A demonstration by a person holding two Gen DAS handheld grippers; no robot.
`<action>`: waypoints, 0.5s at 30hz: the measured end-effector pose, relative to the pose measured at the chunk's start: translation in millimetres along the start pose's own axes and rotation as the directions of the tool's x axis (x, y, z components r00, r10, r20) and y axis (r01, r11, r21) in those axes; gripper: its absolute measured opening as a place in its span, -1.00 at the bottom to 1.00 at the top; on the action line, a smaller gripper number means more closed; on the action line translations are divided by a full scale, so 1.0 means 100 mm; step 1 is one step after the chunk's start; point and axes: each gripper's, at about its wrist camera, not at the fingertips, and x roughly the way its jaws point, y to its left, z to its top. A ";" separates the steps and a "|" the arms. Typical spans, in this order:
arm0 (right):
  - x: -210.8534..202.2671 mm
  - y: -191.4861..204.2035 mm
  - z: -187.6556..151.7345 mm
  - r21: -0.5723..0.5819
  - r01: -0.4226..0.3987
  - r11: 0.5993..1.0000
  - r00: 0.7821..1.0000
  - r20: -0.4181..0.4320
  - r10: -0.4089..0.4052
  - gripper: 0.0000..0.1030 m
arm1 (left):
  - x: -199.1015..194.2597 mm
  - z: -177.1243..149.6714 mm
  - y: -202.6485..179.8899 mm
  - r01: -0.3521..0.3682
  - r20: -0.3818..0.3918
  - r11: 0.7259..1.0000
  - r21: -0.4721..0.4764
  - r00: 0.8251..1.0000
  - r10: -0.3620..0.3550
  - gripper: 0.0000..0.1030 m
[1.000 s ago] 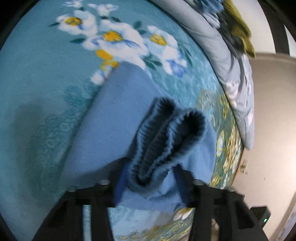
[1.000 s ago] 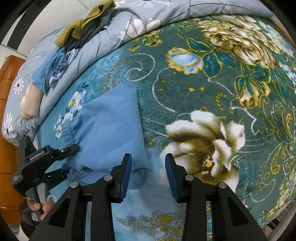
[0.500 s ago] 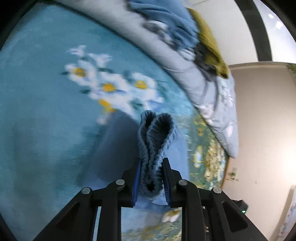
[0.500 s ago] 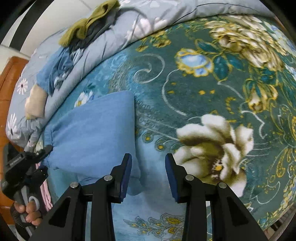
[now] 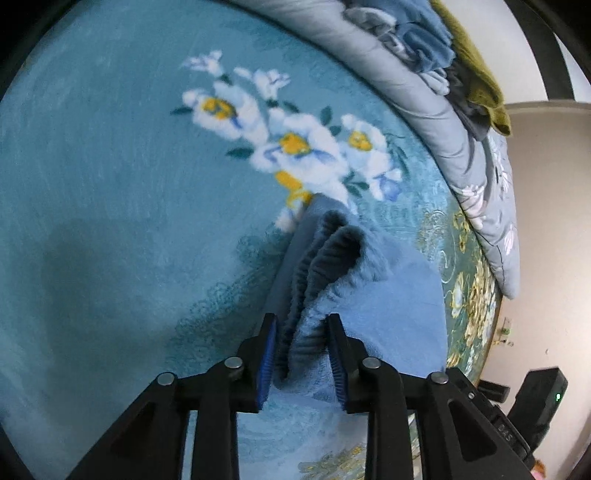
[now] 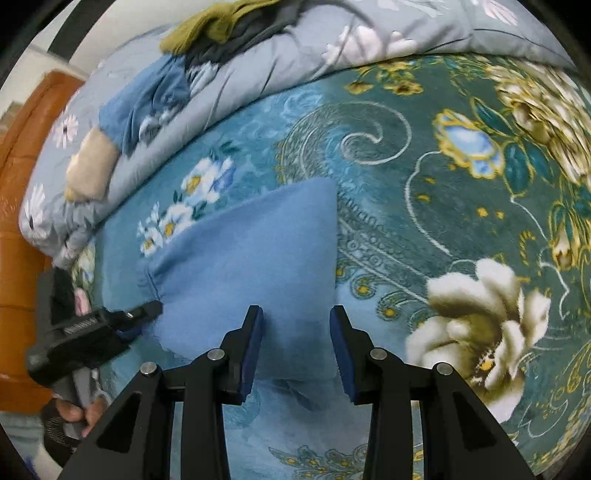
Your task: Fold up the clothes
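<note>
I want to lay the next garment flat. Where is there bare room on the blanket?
Bare: the plain teal stretch left of the blue garment, and the patterned stretch around the big cream flower on its other side. Crowded: the grey quilt along the far edge, piled with clothes.

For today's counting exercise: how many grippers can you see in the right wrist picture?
2: the right gripper at bottom centre, jaws apart over the blue garment; the left gripper at far left, at its ribbed edge.

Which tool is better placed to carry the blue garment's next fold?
Left, likely. The left tool has the blue garment's ribbed hem bunched between its fingers, so it can carry that edge over. The right tool is open above the cloth, gripping nothing.
</note>
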 end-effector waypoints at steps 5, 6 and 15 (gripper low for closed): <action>0.34 -0.21 -0.20 0.037 0.066 0.997 0.993 -0.101 -0.062 -0.15 | 0.07 0.02 0.08 -0.032 -0.031 0.999 0.022 0.999 0.033 -0.26; 0.37 -0.26 -0.22 0.066 0.055 0.996 0.993 -0.108 -0.048 -0.14 | 0.09 0.02 0.10 -0.030 -0.033 0.999 0.013 0.999 0.030 -0.24; 0.18 -0.29 -0.17 0.075 -0.009 0.997 0.997 -0.080 0.015 -0.12 | 0.01 0.00 0.11 0.059 -0.085 0.997 0.057 0.995 -0.054 -0.16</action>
